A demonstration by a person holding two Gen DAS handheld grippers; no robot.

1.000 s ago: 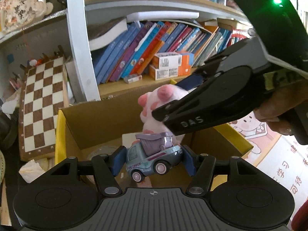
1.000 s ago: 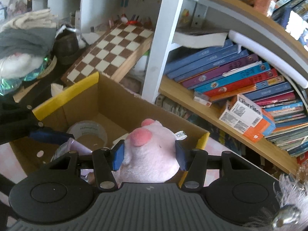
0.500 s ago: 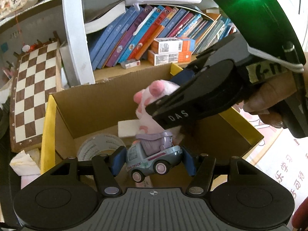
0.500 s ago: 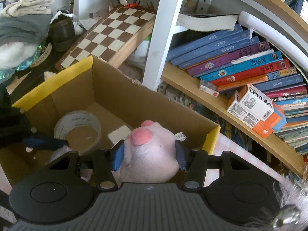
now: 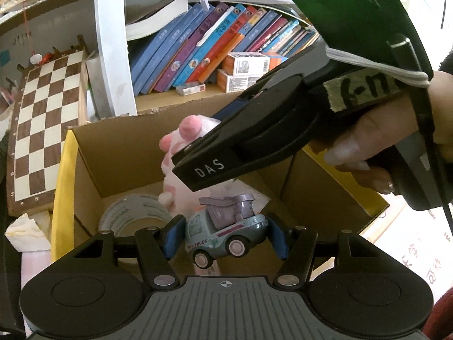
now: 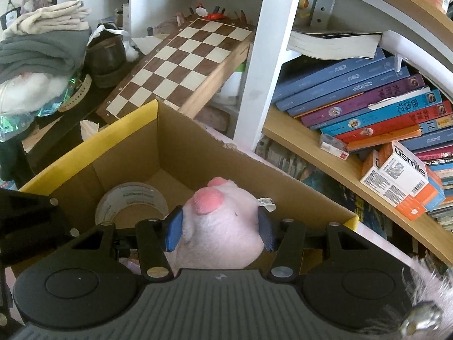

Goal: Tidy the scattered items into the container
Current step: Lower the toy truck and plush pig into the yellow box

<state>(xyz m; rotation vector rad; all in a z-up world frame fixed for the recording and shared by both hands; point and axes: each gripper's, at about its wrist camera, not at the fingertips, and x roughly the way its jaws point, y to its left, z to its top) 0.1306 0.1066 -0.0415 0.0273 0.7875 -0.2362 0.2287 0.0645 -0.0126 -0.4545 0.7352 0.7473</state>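
My left gripper (image 5: 225, 238) is shut on a small blue-grey toy truck (image 5: 225, 233) and holds it over the open cardboard box (image 5: 119, 155) with yellow flaps. My right gripper (image 6: 219, 231) is shut on a pink plush pig (image 6: 220, 232) and holds it inside the box (image 6: 181, 153) opening. In the left wrist view the right gripper's black body crosses above the truck, with the plush (image 5: 184, 141) sticking out past it. A roll of clear tape (image 5: 133, 215) lies on the box floor and also shows in the right wrist view (image 6: 130, 201).
A bookshelf with leaning books (image 5: 215, 48) and small cartons (image 6: 396, 175) stands right behind the box. A white shelf post (image 6: 260, 65) rises behind it. A chessboard (image 5: 42, 119) leans at the left. Folded cloth (image 6: 39, 45) lies further left.
Both grippers have moved down and closer over the box with their toys still held. The tape roll and box floor show more fully.
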